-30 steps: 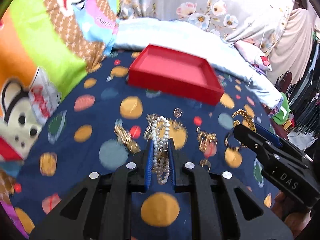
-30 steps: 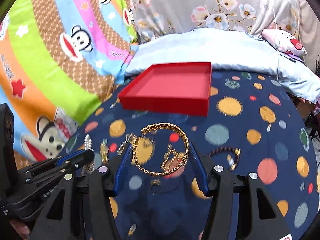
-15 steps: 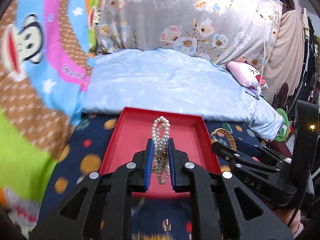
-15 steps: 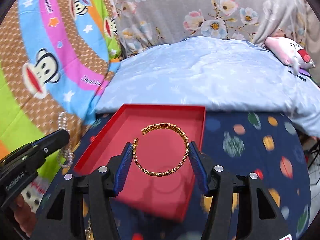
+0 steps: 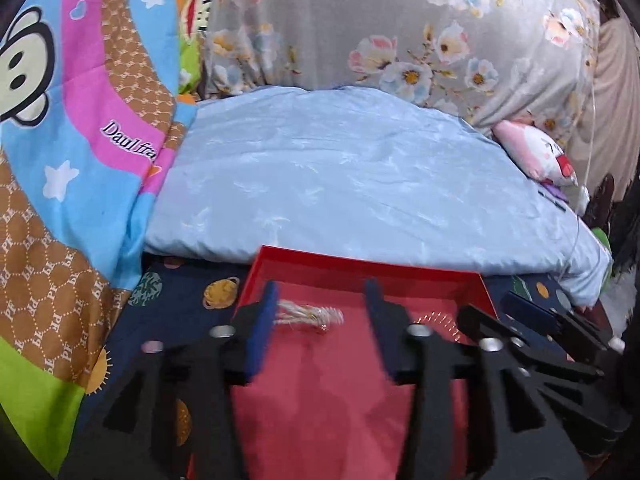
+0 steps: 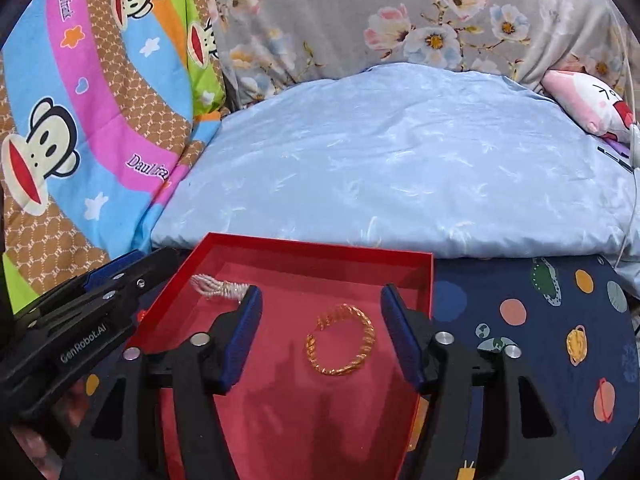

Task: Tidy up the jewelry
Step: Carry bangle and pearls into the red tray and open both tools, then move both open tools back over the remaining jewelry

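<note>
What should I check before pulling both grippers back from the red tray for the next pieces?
1. Left gripper open: ok.
2. Right gripper open: ok.
3. Pearl bracelet inside the red tray: ok.
4. Gold bangle on the tray floor, apart from both fingers: ok.
5. Pearls free of the left fingers: cannot tell, blurred and close to one.
6. Remaining jewelry on the cloth: cannot tell, out of view.

Light: we see even, soft indoor brightness.
Shadows: faint ones fall on the red tray (image 6: 280, 408).
Blur: our left view smears the pearl bracelet (image 5: 310, 314).
Edges: we see fisheye bending and dark corners.
</note>
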A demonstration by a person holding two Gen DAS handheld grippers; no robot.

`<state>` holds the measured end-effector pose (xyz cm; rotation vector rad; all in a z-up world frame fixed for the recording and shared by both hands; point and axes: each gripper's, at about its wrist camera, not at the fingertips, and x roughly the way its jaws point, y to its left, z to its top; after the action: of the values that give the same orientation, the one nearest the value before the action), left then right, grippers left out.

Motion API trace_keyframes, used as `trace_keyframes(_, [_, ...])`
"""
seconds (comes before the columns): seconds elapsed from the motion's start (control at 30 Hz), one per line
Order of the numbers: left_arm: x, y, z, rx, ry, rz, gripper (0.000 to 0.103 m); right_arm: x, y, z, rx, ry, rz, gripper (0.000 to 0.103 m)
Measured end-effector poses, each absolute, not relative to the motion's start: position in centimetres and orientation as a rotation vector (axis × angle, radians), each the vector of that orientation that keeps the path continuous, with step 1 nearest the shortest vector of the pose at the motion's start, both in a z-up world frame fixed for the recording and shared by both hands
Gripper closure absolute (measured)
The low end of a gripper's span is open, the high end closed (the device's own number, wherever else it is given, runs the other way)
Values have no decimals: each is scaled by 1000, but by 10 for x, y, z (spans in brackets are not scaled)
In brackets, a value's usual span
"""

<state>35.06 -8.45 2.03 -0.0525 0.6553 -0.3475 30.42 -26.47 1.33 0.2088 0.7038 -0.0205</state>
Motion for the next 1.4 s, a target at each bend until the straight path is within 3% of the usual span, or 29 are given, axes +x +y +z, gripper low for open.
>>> trace_keyframes(0.5, [234,-34,27,-82,686,-255,43,158,-259,39,257,595,-5,38])
trace_keyframes(1.4, [64,-1,-34,-61,835,-245,43,-13,-217,-36,273,764,-61,38])
